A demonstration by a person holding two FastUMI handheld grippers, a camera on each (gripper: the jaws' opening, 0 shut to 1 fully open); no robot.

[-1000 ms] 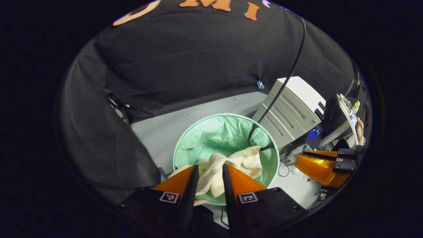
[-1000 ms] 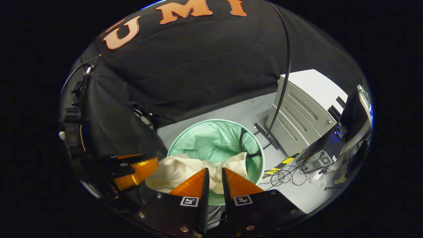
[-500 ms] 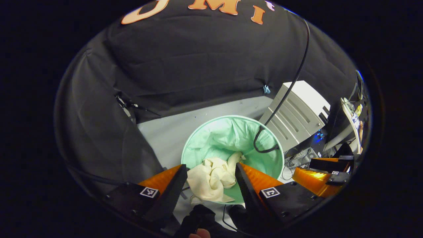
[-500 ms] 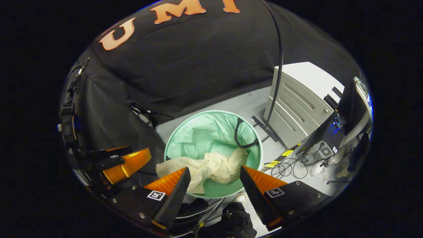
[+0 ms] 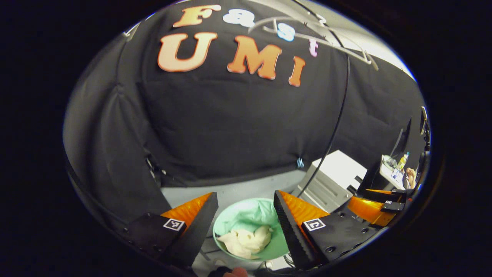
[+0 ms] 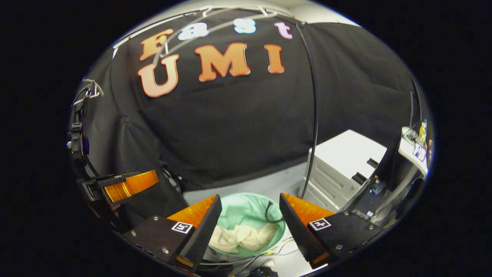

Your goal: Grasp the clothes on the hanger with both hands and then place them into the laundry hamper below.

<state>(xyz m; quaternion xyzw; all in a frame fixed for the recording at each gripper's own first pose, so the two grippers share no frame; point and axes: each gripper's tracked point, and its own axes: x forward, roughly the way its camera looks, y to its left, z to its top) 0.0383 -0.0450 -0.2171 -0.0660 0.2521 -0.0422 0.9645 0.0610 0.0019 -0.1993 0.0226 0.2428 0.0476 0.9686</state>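
Note:
A cream garment [image 5: 246, 241] lies crumpled inside the mint-green laundry hamper [image 5: 234, 216] on the floor; in the right gripper view the same garment [image 6: 242, 237] rests in the hamper [image 6: 246, 206]. My left gripper [image 5: 245, 196] is open, well above the hamper, with nothing between its fingers. My right gripper [image 6: 250, 198] is open too, high over the hamper and holding nothing. The left gripper [image 6: 128, 184] appears at the left of the right gripper view, and the right gripper [image 5: 371, 207] at the right of the left gripper view. A bare hanger [image 5: 315, 36] hangs near the top.
A grey-white cabinet [image 6: 346, 167] stands right of the hamper. A black cable [image 6: 313, 115] hangs down the booth wall and loops into the hamper. Loose cables lie on the grey floor [image 6: 280, 181]. A desk with bottles [image 5: 396, 165] is at far right.
Both grippers were shut on the garment, then opened and let it fall into the hamper. Both have since risen and tilted up, so the hamper looks smaller and lower.

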